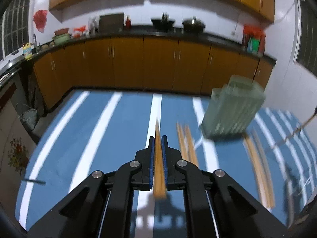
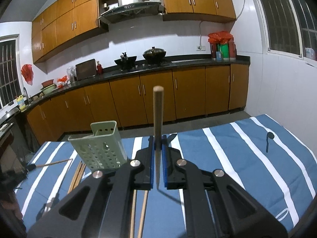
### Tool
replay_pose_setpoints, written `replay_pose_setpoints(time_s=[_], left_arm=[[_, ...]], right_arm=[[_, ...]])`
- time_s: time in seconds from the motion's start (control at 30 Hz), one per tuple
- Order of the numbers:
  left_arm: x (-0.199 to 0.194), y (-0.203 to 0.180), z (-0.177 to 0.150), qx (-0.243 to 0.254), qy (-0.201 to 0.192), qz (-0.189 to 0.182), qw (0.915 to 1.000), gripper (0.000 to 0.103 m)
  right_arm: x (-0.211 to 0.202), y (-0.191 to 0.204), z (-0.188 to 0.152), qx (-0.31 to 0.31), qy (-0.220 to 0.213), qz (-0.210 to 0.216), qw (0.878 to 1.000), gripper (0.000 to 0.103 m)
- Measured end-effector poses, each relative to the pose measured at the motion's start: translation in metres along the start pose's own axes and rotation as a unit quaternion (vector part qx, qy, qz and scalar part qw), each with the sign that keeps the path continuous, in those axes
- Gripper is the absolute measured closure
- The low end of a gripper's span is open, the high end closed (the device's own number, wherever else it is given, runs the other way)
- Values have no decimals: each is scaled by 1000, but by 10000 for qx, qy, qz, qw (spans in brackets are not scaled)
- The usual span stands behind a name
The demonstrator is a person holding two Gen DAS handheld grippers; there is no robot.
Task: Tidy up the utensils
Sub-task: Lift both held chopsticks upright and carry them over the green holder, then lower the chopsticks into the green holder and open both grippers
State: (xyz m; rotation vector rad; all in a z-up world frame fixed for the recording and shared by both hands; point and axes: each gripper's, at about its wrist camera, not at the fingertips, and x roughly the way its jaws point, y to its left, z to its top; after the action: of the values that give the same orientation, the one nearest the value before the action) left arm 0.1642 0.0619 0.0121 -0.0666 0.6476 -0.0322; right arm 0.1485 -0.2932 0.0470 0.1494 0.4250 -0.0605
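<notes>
Two grippers loaded: left gripper (image 1: 158,138) pinching wooden chopstick (image 1: 159,170); right gripper (image 2: 158,138) pinching upright chopstick (image 2: 158,119). Green holder (image 2: 99,146) left-centre on striped cloth (image 2: 247,158). Risk: stick pivots, misses slot, tips holder.

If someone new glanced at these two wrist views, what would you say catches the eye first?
Probably the chopstick standing upright in the right gripper, its tip rising against the cabinets. Next, the pale green perforated utensil holder on the blue striped tablecloth, to the left of that gripper. In the left wrist view, the left gripper is clamped on another wooden chopstick, with more lying loose nearby.
</notes>
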Motion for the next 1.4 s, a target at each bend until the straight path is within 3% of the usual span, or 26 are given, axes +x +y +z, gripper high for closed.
replay_pose_setpoints(time_s=[0.23, 0.4, 0.63, 0.83, 0.97, 1.2, 1.33, 1.4], left_arm=[[-16, 7, 41, -183, -456, 11, 9988, 96], [-35, 0, 85, -261, -935, -145, 9952, 96], [-71, -31, 129, -290, -1825, -567, 9811, 96], [-70, -53, 138, -510, -2271, -904, 9683, 96], [-52, -67, 130, -434, -2223, -1070, 9681, 96], [-3, -86, 111, -322, -1548, -1170, 9805, 95], [5, -86, 105, -292, -1351, -1173, 9834, 93], [3, -83, 104, -288, -1360, -1154, 9835, 80]], right_arm=[[-2, 1, 15, 11, -116, 97, 9999, 95], [-16, 8, 59, 165, -683, 339, 9970, 95], [-29, 26, 107, 400, -1454, 776, 9855, 95], [-8, 49, 112, 249, -1316, 1086, 9850, 95], [13, 62, 100, 98, -1022, 1093, 9887, 95], [45, 69, 80, 22, -450, 1009, 9939, 93], [44, 70, 75, -12, -445, 993, 9941, 81], [38, 68, 76, -5, -527, 979, 9938, 77]])
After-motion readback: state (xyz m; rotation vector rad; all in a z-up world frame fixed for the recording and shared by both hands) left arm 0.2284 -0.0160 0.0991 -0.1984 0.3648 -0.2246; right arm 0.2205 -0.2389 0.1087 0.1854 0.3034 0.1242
